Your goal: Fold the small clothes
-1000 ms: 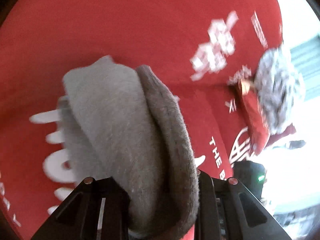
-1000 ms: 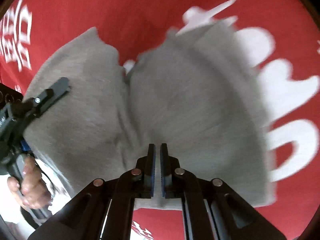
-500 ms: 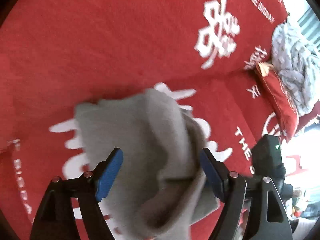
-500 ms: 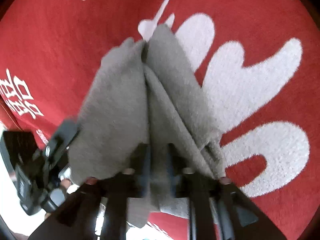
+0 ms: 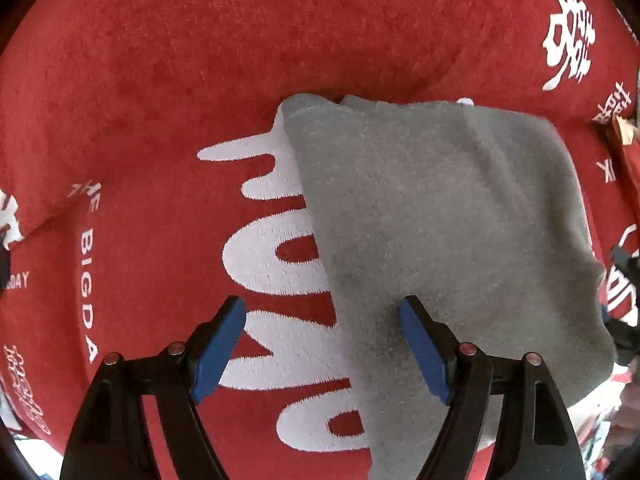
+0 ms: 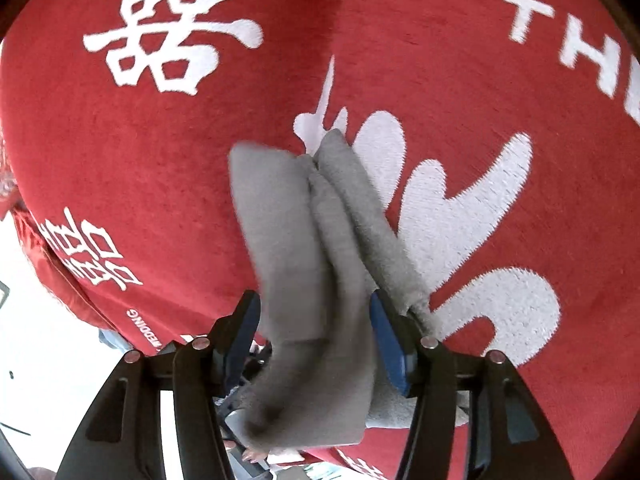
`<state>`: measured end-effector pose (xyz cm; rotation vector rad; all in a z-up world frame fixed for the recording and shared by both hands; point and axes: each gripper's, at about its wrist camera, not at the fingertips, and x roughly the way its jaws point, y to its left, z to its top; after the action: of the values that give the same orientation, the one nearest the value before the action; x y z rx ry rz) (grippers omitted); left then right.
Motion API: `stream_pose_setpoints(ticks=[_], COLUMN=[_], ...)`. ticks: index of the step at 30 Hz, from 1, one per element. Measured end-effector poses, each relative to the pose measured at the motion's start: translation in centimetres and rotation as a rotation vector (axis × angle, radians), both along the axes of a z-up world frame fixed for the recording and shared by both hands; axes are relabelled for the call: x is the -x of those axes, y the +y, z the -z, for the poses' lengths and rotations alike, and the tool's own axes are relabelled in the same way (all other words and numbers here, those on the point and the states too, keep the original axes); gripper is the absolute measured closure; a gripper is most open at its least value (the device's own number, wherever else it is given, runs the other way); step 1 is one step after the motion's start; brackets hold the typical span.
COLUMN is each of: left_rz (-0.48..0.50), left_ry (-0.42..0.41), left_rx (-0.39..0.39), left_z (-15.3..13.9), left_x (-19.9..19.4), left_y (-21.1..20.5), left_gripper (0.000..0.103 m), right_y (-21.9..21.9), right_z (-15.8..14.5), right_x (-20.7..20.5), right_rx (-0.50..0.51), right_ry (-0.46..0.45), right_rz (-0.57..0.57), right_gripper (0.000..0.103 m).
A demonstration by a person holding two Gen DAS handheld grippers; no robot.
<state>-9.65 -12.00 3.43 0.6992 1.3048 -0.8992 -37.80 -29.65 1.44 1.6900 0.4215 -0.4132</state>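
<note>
Red fuzzy blanket with big white letters (image 5: 160, 80) covered everything. From the left wrist, the soft grey folded cloth (image 5: 440, 220) lay flat on it, and the left gripper (image 5: 322, 340) stood wide, gripping nothing (one blue pad sat over the cloth's edge). From the right wrist, the right gripper (image 6: 314, 328) stood wide too, the bunched cloth (image 6: 304, 260) loose between its fingers.

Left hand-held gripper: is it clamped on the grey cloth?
No, the left hand-held gripper is open, blue pads wide apart above the grey cloth.
</note>
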Motion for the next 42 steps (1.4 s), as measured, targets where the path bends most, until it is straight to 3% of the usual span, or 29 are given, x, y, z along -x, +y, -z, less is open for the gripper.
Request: stream_pose_setpoints(ticks=[4, 6, 7, 8, 9, 13, 15, 17, 21, 24, 26, 29, 34, 35, 36, 37, 40, 42], left_rz=[-0.052, -0.055, -0.048, -0.040, -0.025, 0.008, -0.005, -0.013, -0.035, -0.024, -0.011, 0.002, 0.034, 0.034, 0.031, 0.027, 0.036, 0.048], left_ry=[0.045, 0.046, 0.038, 0.028, 0.014, 0.002, 0.026, 0.032, 0.125, 0.118, 0.095, 0.098, 0.100, 0.101, 0.106, 0.111, 0.088, 0.072], left_rx=[-0.008, -0.010, -0.011, -0.012, -0.013, -0.016, -0.014, -0.020, 0.019, 0.042, 0.038, 0.027, 0.016, 0.014, 0.016, 0.022, 0.025, -0.008], left_z=[0.6, 0.6, 0.4, 0.2, 0.0, 0.2, 0.1, -0.3, -0.8, -1.1, -1.0, -0.3, 0.3, 0.3, 0.3, 0.1, -0.1, 0.7], left_x=[-1.0, -1.2, -1.2, -1.1, -1.0, -1.1, -1.5, -1.9, -3.3, -3.7, -3.6, -3.3, -3.1, -3.3, -3.4, -3.6, -3.8, -3.6], left_y=[0.6, 0.9, 1.0, 1.2, 1.3, 1.9, 2.3, 2.8, 3.8, 3.3, 2.5, 1.6, 2.3, 2.6, 2.9, 3.2, 4.0, 4.3], left_gripper=[0.016, 0.016, 0.016, 0.016, 0.016, 0.016, 0.016, 0.016, 0.016, 0.016, 0.016, 0.016, 0.016, 0.016, 0.016, 0.016, 0.016, 0.016], right_y=[-0.1, -0.3, -0.4, -0.4, -0.4, 0.0, 0.1, 0.2, 2.7, 6.7, 9.7, 13.4, 15.4, 15.5, 15.5, 15.5, 15.7, 16.3], right_z=[0.0, 0.2, 0.2, 0.1, -0.5, -2.4, -1.4, -0.5, -3.0, -4.6, -3.7, -0.6, 2.8, 2.8, 2.7, 2.6, 1.2, 1.2], right_x=[-1.0, -2.3, -3.0, -3.5, -4.3, -4.7, -3.9, -2.0, 1.4, 0.8, -1.0, -4.6, -6.8, -7.0, -7.3, -7.6, -8.4, -8.9], right_rx=[0.001, -0.002, 0.002, 0.014, 0.044, 0.122, 0.126, 0.103, 0.126, 0.095, 0.017, -0.077, -0.104, -0.097, -0.088, -0.084, -0.049, -0.018], right_ry=[0.028, 0.090, 0.129, 0.140, 0.153, 0.155, 0.320, 0.393, 0.237, 0.085, 0.032, 0.042, 0.045, 0.039, 0.036, 0.039, 0.001, 0.051], right_rz=[0.007, -0.043, -0.087, -0.116, -0.161, -0.222, -0.233, -0.191, -0.080, -0.155, -0.231, -0.273, -0.147, -0.128, -0.119, -0.121, -0.162, -0.215], right_gripper=[0.036, 0.036, 0.041, 0.068, 0.079, 0.080, 0.080, 0.060, 0.054, 0.054, 0.054, 0.054, 0.054, 0.060, 0.083, 0.095, 0.095, 0.096])
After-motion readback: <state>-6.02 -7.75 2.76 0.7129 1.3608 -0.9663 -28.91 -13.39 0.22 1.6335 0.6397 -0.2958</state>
